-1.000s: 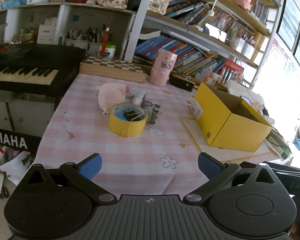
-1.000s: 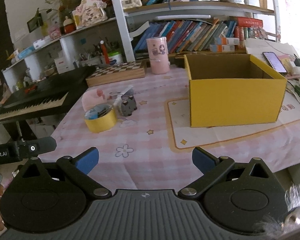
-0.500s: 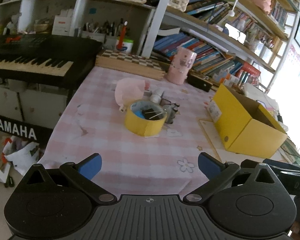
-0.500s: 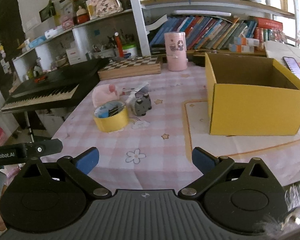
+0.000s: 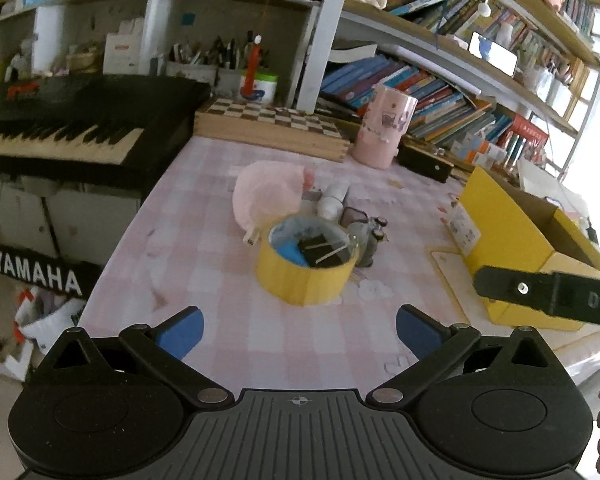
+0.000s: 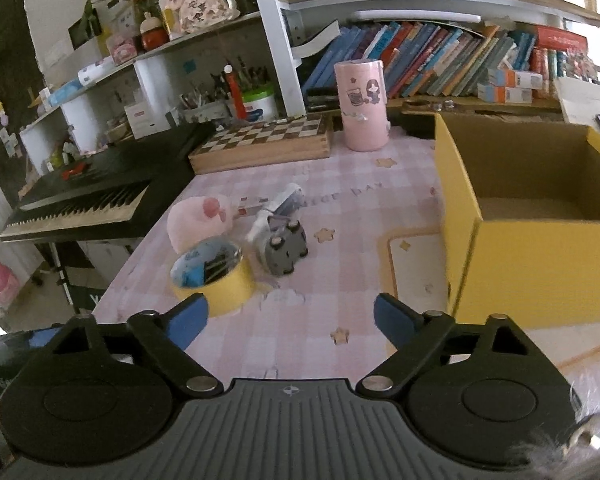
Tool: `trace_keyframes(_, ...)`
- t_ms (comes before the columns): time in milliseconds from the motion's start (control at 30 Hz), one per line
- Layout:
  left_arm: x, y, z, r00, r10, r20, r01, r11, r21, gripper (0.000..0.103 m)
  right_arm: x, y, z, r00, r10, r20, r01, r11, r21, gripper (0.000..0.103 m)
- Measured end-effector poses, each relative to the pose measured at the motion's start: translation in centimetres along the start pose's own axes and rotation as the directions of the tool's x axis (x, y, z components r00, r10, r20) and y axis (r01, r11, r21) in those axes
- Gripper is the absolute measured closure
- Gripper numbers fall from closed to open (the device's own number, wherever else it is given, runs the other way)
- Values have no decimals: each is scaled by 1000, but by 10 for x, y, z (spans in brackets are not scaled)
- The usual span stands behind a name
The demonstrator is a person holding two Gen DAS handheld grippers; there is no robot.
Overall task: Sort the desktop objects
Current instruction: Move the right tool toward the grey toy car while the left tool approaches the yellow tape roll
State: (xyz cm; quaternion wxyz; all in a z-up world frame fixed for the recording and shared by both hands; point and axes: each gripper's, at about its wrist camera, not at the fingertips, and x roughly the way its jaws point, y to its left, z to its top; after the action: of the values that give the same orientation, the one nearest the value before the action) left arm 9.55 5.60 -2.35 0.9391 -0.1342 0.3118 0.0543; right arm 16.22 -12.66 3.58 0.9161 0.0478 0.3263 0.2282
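In the left wrist view, the left claw [image 5: 298, 330] is held apart and empty over the table [image 5: 220, 344], short of the yellow tape roll [image 5: 306, 272].

In the right wrist view, the right claw [image 6: 290, 320] is seen closing, nothing between its jaws; the yellow box [image 6: 540, 264] stands right.

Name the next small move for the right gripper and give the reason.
Probably ease the right gripper forward and down toward the yellow tape roll. Its jaws are closing with nothing between them, the roll sits just ahead on the table, and the yellow box stands open.
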Motion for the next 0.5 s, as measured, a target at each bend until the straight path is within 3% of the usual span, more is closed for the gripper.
trace_keyframes(300,26,-12,13,1000,19,2,-19,1000,21,0,39,1,25,996,85,-26,-86,996,-25,14)
trace_keyframes(500,49,-17,19,999,52,1,-52,998,40,0,67,1,37,995,91,-51,-95,993,-72,14)
